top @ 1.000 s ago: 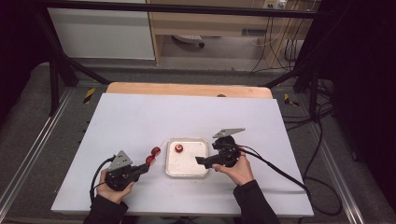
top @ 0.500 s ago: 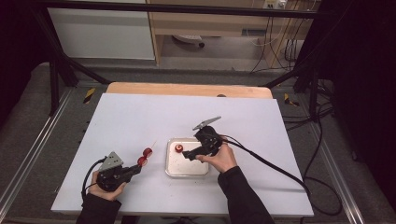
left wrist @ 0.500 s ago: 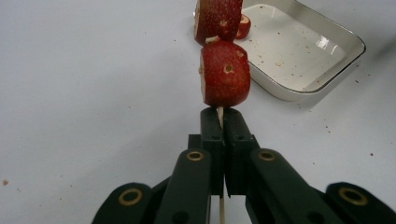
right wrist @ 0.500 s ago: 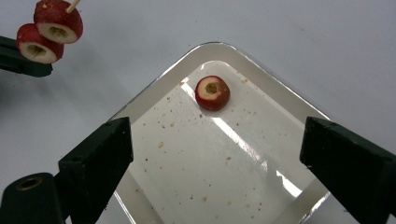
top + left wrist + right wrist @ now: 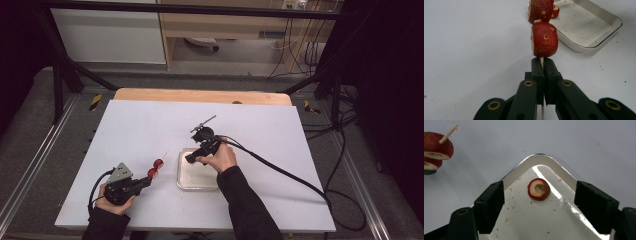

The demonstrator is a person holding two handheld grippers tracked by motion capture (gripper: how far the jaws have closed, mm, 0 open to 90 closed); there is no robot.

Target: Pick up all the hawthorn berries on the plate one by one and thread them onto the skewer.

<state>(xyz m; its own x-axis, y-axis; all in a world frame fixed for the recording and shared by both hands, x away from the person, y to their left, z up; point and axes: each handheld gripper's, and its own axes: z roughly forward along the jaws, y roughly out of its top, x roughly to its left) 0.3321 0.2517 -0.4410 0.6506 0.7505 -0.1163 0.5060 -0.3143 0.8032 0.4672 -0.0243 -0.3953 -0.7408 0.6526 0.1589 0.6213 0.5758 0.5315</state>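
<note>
Hawthorn ring (image 5: 539,189) lies loose in the tray (image 5: 544,160) corner, ahead between your right gripper's (image 5: 539,203) wide, closing, empty jaws, while your left gripper (image 5: 541,68) clamps the skewer (image 5: 541,61); judge: nip it off-centre and it skids against the rim.

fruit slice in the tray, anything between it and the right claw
Nothing visible does. The fruit slice lies alone on the bare floor of the tray, straight ahead between the open jaws of the right claw, which have just been closing; only crumbs lie around it.
</note>
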